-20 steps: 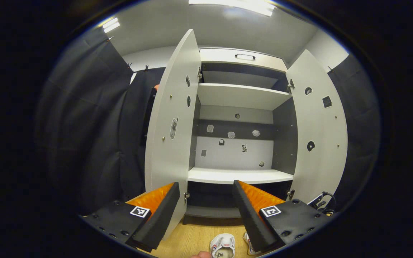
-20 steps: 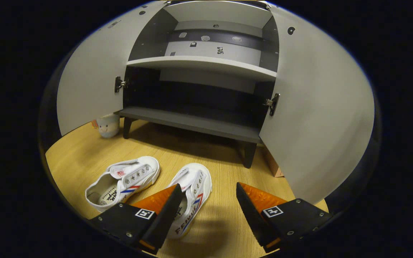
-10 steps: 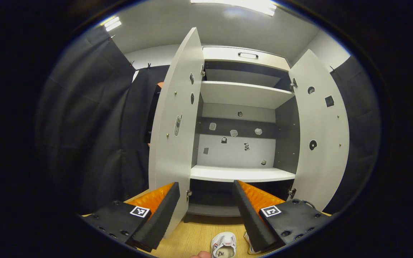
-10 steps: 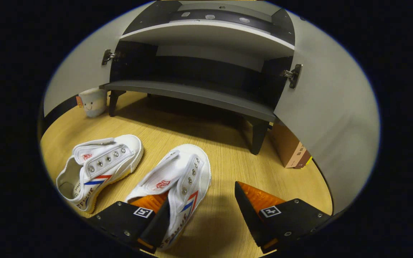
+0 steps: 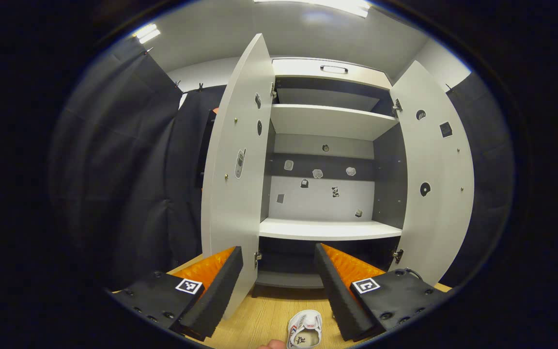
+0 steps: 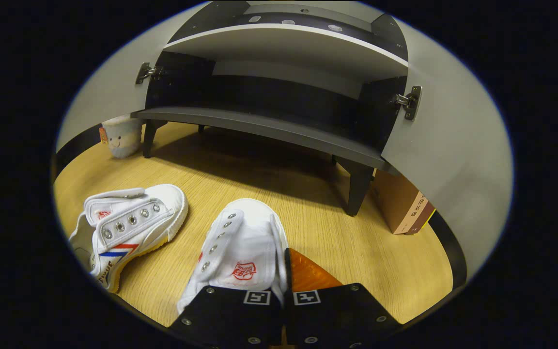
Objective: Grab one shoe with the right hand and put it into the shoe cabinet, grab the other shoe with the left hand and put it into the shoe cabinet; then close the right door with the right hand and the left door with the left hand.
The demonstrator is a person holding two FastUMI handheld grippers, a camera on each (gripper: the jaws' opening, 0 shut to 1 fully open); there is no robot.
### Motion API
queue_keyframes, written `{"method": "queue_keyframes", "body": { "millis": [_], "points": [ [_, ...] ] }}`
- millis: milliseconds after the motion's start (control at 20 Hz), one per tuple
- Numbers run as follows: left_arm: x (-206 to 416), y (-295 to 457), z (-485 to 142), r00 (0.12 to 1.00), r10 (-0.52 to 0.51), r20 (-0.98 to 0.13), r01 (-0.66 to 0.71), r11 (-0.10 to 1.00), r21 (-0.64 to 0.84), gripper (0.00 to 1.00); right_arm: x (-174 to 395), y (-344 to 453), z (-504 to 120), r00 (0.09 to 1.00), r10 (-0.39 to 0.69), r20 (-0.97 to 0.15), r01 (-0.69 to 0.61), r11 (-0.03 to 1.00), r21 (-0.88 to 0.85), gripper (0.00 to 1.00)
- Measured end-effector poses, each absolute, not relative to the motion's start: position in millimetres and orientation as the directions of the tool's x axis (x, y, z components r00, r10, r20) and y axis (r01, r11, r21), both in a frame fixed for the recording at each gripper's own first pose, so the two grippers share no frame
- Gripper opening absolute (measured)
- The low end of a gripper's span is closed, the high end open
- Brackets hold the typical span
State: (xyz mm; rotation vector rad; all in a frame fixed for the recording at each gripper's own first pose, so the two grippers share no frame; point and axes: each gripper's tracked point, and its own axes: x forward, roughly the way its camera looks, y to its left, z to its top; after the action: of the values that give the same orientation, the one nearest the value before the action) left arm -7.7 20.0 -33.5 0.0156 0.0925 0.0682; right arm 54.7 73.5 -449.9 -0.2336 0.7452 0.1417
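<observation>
White canvas sat between my right gripper's fingers — the nearer shoe was clamped at its side wall close to the heel, both fingers drawn nearly together on it. Its long axis ran straight away from me along the fingers, toe aimed at the shoe cabinet, whose dark bottom shelf lay directly ahead and a little above the wooden floor. That line mattered most: I judged the shoe had only to be lifted and carried forward, toe first, with little turning, clearing the shelf's front lip between the two open doors.

Whether the shoe was off the floor yet, I could not tell.

My left gripper hung higher, facing the cabinet front with its fingers spread wide and nothing between them. The other shoe lay on the floor to the left of the held one, its toe angled toward the cabinet too — near its partner but not touching it. In the left gripper view that shoe showed just below and between the fingers, so the left hand was the closer one to it and would have to drop down to reach it.
</observation>
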Motion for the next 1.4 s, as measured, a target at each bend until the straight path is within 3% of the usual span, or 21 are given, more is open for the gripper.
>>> {"method": "queue_keyframes", "body": {
  "millis": [150,250,500,650,950,1200,1400],
  "points": [
    [-5,14,-36,0.995,0.049,-0.090,-0.049,0.999,0.007,0.96,50,71,-442,0.707,0.069,-0.704,-0.188,0.978,-0.093,0.02],
    [-1,10,-35,0.996,0.037,-0.081,-0.037,0.999,0.006,0.96,47,65,-415,0.748,0.061,-0.661,-0.166,0.981,-0.098,0.01],
    [5,6,-40,0.998,0.009,-0.068,-0.009,1.000,0.000,0.96,23,72,-312,0.812,0.088,-0.577,-0.076,0.996,0.045,0.01],
    [8,5,-45,0.997,-0.011,-0.076,0.010,1.000,-0.015,0.96,37,78,-230,0.877,0.108,-0.467,-0.101,0.994,0.040,0.01],
    [3,3,-45,0.997,-0.026,-0.074,0.024,0.999,-0.028,0.96,151,91,-80,0.964,0.138,-0.229,-0.144,0.990,-0.007,0.01],
    [-6,15,-45,0.998,0.008,-0.067,-0.011,0.999,-0.034,0.96,269,77,-58,0.973,0.009,-0.230,-0.040,0.990,-0.134,0.01],
    [-12,32,-42,0.997,0.047,-0.060,-0.047,0.999,-0.008,0.97,355,65,-92,0.945,-0.090,-0.313,0.029,0.981,-0.193,0.01]
  ]
}}
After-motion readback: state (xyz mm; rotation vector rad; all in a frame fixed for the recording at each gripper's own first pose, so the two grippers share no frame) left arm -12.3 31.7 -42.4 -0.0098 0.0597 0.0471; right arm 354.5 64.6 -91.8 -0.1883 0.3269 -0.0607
